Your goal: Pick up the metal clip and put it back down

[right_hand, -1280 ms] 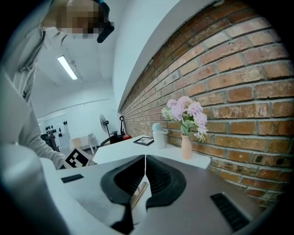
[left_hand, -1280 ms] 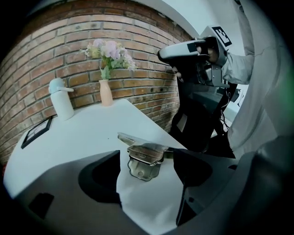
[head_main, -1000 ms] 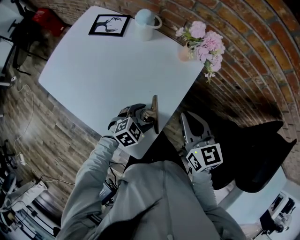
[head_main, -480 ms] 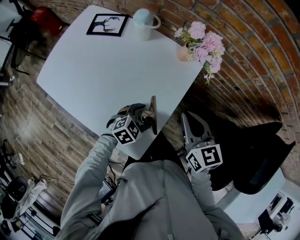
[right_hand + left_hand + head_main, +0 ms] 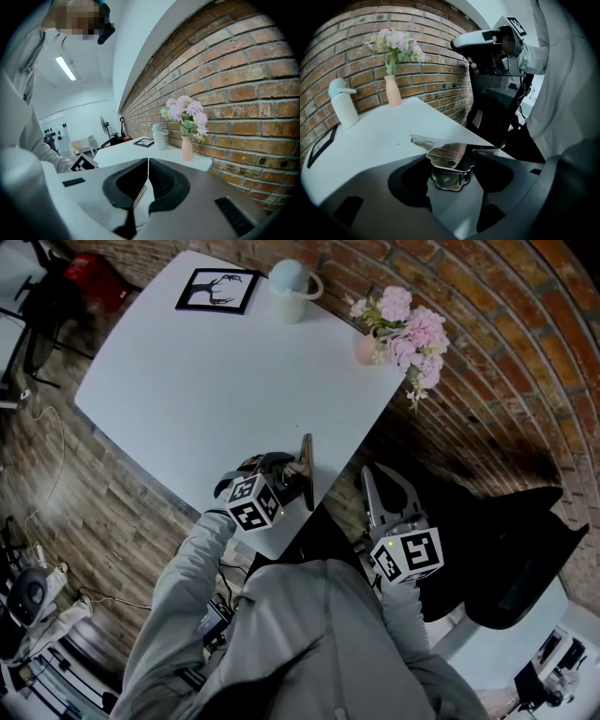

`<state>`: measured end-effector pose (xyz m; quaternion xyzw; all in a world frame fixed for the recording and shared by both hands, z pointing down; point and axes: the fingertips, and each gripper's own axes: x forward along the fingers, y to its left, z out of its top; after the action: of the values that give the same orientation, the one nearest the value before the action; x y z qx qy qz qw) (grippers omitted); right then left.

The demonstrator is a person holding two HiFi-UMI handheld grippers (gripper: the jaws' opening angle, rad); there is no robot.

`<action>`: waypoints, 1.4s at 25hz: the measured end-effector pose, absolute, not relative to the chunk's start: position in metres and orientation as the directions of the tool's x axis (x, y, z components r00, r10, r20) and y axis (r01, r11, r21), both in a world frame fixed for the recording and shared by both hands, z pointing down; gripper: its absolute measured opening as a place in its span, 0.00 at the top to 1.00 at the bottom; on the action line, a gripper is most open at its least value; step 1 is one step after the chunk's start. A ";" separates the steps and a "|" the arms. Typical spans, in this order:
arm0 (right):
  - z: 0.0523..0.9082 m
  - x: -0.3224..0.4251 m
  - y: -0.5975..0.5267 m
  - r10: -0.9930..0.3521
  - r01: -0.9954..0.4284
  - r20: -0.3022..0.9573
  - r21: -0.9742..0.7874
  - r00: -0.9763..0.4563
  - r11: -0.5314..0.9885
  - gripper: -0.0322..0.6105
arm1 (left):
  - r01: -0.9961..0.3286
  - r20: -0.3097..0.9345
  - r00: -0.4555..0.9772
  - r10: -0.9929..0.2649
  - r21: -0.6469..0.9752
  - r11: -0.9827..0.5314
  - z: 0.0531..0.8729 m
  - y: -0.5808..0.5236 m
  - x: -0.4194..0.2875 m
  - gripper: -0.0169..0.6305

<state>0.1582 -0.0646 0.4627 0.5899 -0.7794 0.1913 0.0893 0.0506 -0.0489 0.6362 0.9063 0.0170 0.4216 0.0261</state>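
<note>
The metal clip (image 5: 306, 460) stands on edge at the near corner of the white table (image 5: 206, 381), close to its rim. My left gripper (image 5: 284, 468) is down at the clip. In the left gripper view the clip's handle (image 5: 446, 152) sits between the two jaws, which are closing around it. I see no firm press of the pads (image 5: 423, 159) on it. My right gripper (image 5: 382, 476) hangs off the table's edge over the black chair, shut and empty; its jaws meet in the right gripper view (image 5: 148, 176).
A framed picture (image 5: 218, 290) and a white lidded mug (image 5: 291, 287) stand at the table's far end. A vase of pink flowers (image 5: 403, 329) is by the brick wall. The black chair (image 5: 506, 549) is at my right, below the table corner.
The left gripper stays at the clip and has barely shifted. The clip still stands at the table corner. The right gripper has not moved.
</note>
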 end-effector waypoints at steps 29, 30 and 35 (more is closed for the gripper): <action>0.430 0.153 -0.070 -0.890 -0.940 0.303 -0.146 -0.340 0.309 0.91 | -0.263 0.687 0.679 -0.260 -0.103 -0.959 0.548 -0.083 0.023 0.51; 0.428 0.153 -0.071 -0.891 -0.939 0.297 -0.144 -0.343 0.314 0.91 | -0.277 0.676 0.681 -0.280 -0.116 -0.954 0.541 -0.085 0.022 0.51; 0.420 0.148 -0.077 -0.891 -0.931 0.272 -0.139 -0.363 0.336 0.91 | -0.363 0.618 0.692 -0.373 -0.148 -0.920 0.506 -0.094 0.012 0.51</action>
<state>0.1480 -0.0773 0.4200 0.5597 -0.8141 0.1362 0.0736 0.0122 -0.0940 0.5056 0.9198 -0.2001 0.3376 -0.0072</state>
